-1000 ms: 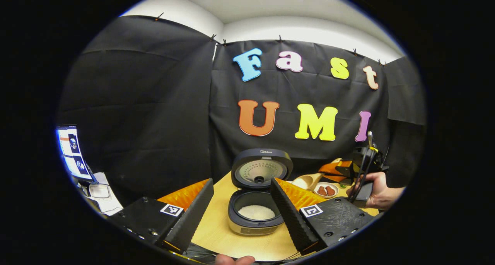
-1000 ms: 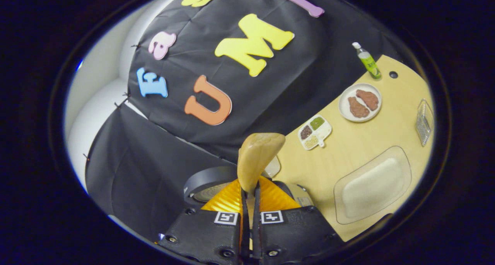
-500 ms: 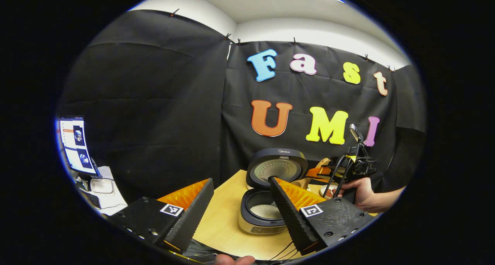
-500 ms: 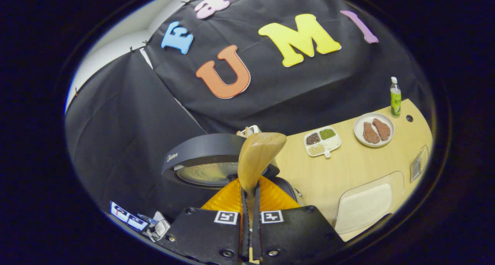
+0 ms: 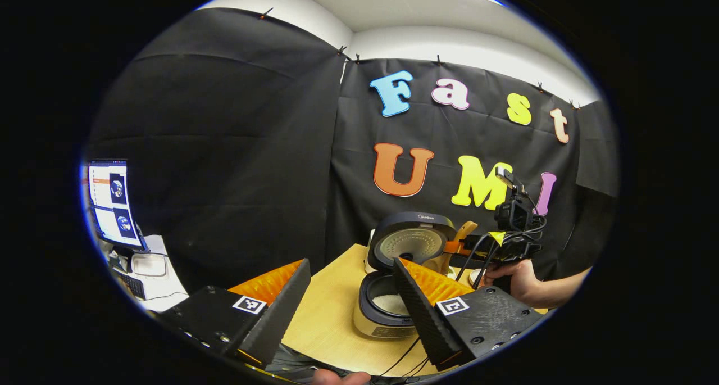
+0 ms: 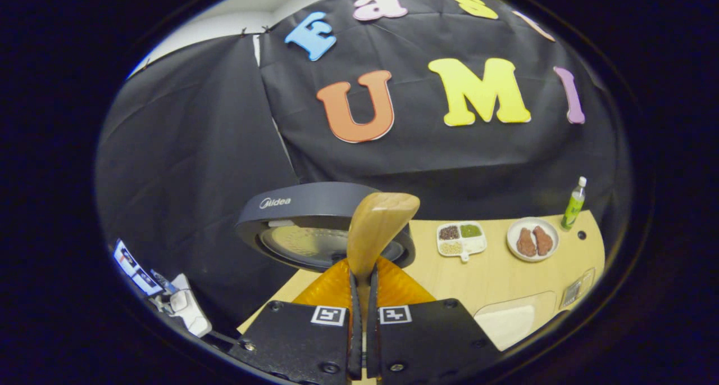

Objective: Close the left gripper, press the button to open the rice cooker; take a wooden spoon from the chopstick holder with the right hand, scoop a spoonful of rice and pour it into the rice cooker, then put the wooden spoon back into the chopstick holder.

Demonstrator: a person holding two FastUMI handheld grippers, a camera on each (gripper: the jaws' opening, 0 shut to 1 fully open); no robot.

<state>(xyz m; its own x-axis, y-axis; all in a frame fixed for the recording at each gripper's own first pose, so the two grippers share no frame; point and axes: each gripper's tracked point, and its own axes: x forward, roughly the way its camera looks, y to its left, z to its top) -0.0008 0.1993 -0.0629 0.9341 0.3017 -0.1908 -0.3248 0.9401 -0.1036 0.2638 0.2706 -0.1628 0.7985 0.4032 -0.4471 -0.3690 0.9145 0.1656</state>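
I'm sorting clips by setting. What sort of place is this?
Likely a mock kitchen set in a recording booth: an open rice cooker and plated food on a wooden table, beside a monitor.

Left gripper view: I look level across the table (image 5: pixel 331 306) from its near edge, toward the open rice cooker (image 5: pixel 393 295), fairly close.
Right gripper view: I sit just behind the cooker's raised lid (image 6: pixel 314 219), facing the back wall.
Shared: the cooker, tabletop, backdrop.
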